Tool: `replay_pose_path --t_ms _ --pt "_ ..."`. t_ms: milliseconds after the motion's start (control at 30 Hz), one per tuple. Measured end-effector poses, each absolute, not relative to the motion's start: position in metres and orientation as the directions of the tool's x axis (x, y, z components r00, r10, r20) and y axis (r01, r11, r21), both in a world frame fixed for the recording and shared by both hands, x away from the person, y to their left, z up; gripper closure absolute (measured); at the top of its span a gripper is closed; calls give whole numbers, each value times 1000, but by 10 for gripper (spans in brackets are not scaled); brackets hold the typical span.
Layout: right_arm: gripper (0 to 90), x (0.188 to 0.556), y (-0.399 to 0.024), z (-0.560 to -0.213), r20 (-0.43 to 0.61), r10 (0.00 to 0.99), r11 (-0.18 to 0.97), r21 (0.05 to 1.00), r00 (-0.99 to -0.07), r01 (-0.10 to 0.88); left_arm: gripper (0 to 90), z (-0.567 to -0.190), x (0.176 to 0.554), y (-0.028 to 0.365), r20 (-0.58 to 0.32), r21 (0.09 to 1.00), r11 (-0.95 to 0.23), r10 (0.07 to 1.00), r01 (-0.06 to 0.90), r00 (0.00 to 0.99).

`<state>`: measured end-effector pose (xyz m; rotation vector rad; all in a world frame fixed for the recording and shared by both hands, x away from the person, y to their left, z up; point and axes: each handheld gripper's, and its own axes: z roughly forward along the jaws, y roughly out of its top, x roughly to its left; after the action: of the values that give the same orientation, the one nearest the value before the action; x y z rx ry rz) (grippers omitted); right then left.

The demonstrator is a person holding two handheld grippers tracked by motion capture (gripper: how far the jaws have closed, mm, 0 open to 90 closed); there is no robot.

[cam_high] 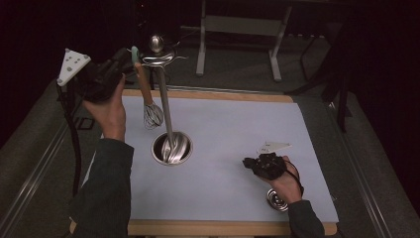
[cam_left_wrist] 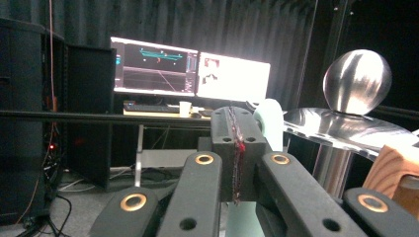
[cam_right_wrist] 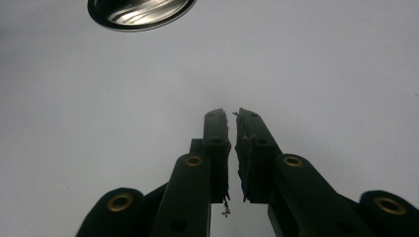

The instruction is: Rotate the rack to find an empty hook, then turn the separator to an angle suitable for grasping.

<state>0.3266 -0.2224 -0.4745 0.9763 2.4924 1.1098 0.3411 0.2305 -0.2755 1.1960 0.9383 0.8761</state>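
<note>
A whisk [cam_high: 146, 94] with a wooden handle and a mint-green top end [cam_high: 134, 52] hangs upright in the air, just left of a tall metal stand [cam_high: 164, 99]. The stand has a ball [cam_high: 156, 43] on top, a hook disc [cam_left_wrist: 341, 129] under it and a round base [cam_high: 172, 148]. My left gripper [cam_high: 128, 62] is raised at the whisk's top, jaws shut [cam_left_wrist: 236, 116], with the mint end [cam_left_wrist: 269, 118] pressed right behind them. My right gripper [cam_high: 246, 161] lies low over the white mat [cam_high: 237, 129], shut [cam_right_wrist: 231, 116] with nothing between its jaws.
A small round metal piece [cam_high: 277, 198] sits on the mat under the right hand. The stand's base [cam_right_wrist: 141, 10] lies ahead of the right jaws. Beyond the wooden table edge [cam_high: 208, 92] stand a desk frame [cam_high: 237, 29] and lit monitors [cam_left_wrist: 190, 74].
</note>
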Motion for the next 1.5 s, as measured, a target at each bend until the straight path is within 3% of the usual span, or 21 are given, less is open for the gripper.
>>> replay_pose_path --t_ms 533,1167,1500 --pt "801 327 -229 -471 47 673 475 738 -738 480 897 -292 327 243 -103 990 130 923 -50 372" --pt "753 327 -236 -472 44 687 471 733 -725 490 843 -377 303 255 -83 995 54 926 89 367" --pt "733 326 -234 -474 32 688 486 722 -725 493 836 -457 296 257 -154 965 69 929 252 336"
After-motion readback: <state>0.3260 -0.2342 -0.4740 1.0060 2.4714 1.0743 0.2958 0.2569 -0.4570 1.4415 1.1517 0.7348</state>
